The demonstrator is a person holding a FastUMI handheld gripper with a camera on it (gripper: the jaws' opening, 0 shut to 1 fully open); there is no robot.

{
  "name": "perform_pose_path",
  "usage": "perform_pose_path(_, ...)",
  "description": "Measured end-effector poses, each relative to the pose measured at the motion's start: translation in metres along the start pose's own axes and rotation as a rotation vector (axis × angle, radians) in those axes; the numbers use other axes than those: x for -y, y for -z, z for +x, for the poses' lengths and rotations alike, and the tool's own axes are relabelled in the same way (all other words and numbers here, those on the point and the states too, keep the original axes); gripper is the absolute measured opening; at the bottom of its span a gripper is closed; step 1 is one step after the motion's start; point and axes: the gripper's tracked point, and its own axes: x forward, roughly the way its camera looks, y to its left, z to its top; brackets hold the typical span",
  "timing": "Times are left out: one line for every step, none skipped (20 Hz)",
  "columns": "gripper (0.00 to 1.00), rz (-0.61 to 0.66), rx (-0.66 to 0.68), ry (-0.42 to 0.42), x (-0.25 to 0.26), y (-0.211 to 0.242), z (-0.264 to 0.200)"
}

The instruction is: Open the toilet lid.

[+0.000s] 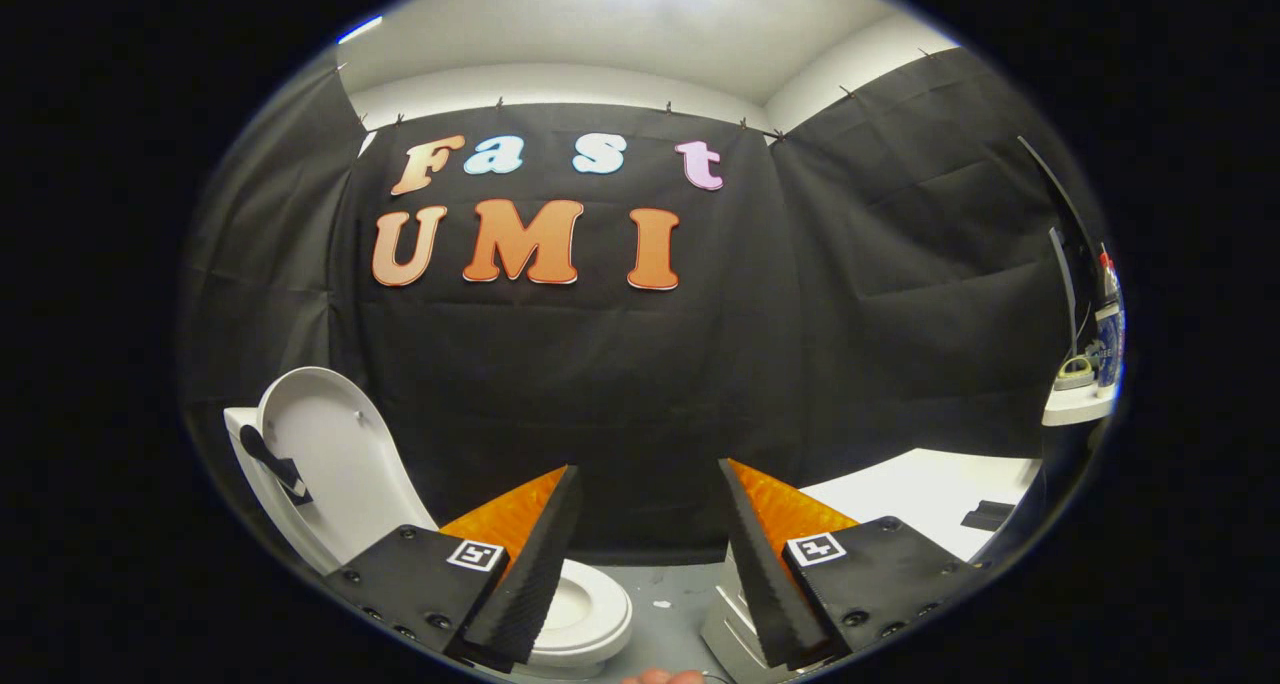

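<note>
With its two fingers spread well apart and nothing between them, the claw (645, 484) stands open; the orange-backed, black-ridged fingertips (560, 504) point toward the black cloth wall (620, 384), clear of every object. Each finger base carries a small square marker (474, 554); the bases themselves are cut off below.

Beyond and beside the left finger stands the toilet (590, 614); its lid (320, 444) is raised, leaning back and slightly tilted against the white tank (240, 434), of which little shows. A dark strap-like piece (275, 464) lies across the lid's inner face; its nature cannot be made out. The white seat ring (600, 589) is down; its near part is hidden behind the left finger.

Between the fingers lies grey floor (670, 589) with a pale speck. A white box-like object (735, 614) sits low beside the right finger, largely hidden by it. Beyond the right finger a white table (920, 494) carries a small dark flat item (988, 514); further off, a white shelf (1075, 409) holds blurred objects, too distorted to identify. A sliver of a fingertip (660, 676) shows beneath the claw.
</note>
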Motion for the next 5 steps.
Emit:
perform_pose_path(0.88, -0.001, -0.004, -0.001, -0.0002, 0.0013, 0.0002)
perform_pose_path(0.88, -0.002, -0.006, -0.001, -0.0003, 0.0020, 0.0000)
perform_pose_path(0.88, -0.004, -0.006, -0.001, -0.0002, 0.0008, -0.0001)
perform_pose_path(0.88, -0.004, -0.005, 0.001, 0.0001, -0.0002, 0.0003)
perform_pose_path(0.88, -0.003, -0.007, 0.003, 0.0007, -0.0002, -0.0002)
